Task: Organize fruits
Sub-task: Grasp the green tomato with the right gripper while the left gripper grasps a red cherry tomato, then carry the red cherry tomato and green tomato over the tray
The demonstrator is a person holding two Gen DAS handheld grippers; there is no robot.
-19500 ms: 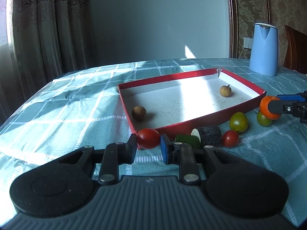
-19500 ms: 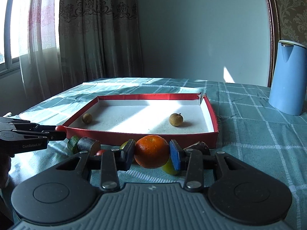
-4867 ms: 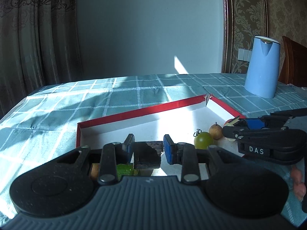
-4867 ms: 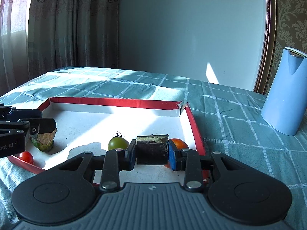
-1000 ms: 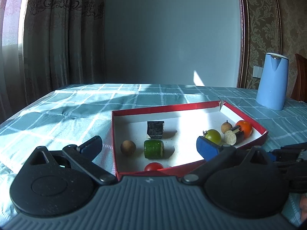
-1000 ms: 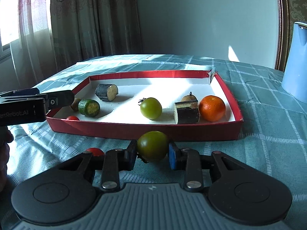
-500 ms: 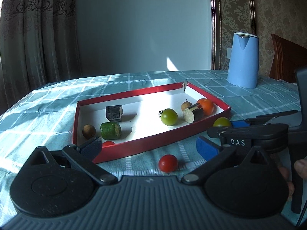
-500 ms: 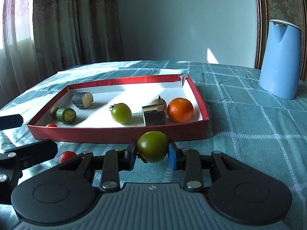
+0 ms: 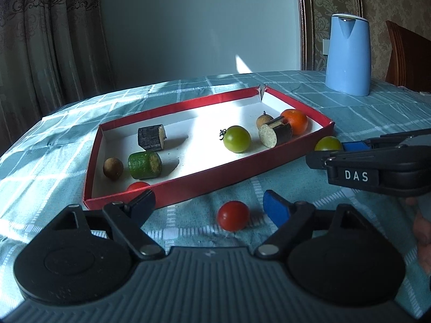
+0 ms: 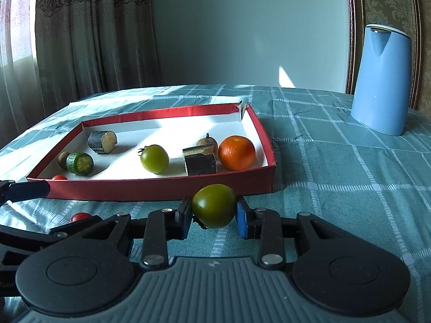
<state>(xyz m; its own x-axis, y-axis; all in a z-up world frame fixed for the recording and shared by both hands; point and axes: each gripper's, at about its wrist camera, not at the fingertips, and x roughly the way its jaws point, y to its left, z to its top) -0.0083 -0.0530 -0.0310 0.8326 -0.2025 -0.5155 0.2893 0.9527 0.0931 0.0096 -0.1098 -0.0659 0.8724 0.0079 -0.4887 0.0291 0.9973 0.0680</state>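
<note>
Left tongs (image 9: pixel 207 204) spread wide around red tomato (image 9: pixel 233 215), right tongs (image 10: pixel 214 215) gripping green tomato (image 10: pixel 214 206)

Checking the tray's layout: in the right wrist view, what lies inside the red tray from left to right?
Red tomato, cucumber piece, eggplant piece, green tomato, dark eggplant block, orange.
</note>
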